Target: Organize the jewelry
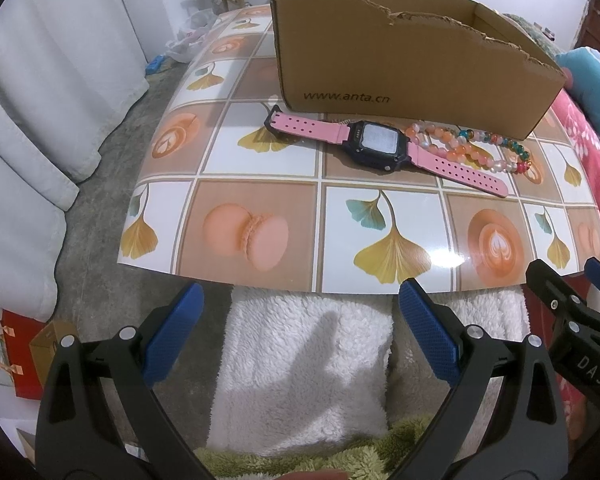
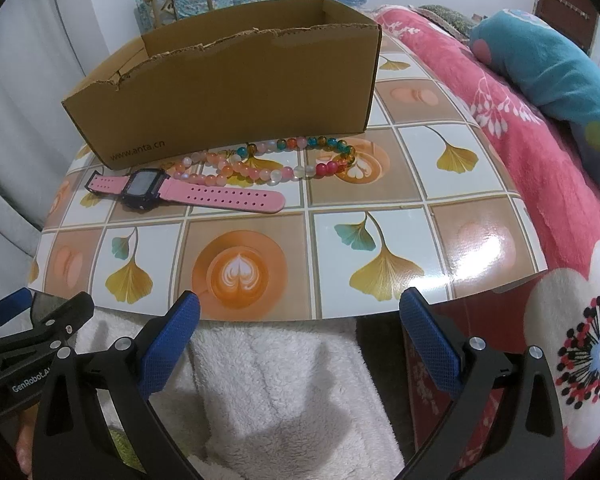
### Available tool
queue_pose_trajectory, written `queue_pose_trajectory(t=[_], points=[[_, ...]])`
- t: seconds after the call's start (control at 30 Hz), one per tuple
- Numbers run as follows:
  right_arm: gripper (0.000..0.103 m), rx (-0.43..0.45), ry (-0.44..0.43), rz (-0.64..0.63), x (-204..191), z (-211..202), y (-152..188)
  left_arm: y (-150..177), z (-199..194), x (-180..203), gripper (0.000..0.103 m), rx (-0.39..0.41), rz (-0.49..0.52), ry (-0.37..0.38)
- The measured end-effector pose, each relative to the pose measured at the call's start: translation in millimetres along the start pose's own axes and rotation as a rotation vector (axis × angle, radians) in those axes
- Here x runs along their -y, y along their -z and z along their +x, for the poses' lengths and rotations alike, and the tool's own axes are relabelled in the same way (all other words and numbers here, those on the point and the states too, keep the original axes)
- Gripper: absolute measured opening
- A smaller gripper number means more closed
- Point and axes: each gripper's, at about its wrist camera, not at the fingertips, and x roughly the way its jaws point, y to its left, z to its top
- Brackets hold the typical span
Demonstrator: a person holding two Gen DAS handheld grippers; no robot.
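left hand-held gripper (image 1: 300,320) agape | right hand-held gripper (image 2: 300,320) agape (empty) | watch (image 2: 142,190) beside box (image 2: 228,96)

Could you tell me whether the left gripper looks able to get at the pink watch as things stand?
Probably yes. The left gripper is open and empty, short of the table's near edge. Only bare tabletop lies between it and the pink watch, which lies flat before the cardboard box.

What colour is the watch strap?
Pink, on the watch with a dark case; clearest in the left wrist view.
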Motion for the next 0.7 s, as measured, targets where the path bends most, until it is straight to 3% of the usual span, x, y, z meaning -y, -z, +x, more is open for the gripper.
queue_pose_trajectory(t=[0.7], points=[[0.097,-0.001,0.006,0.005,1.7,-0.2,0.8,1.9,-0.5,0.9,0.095,0.009,-0.008,-0.004]])
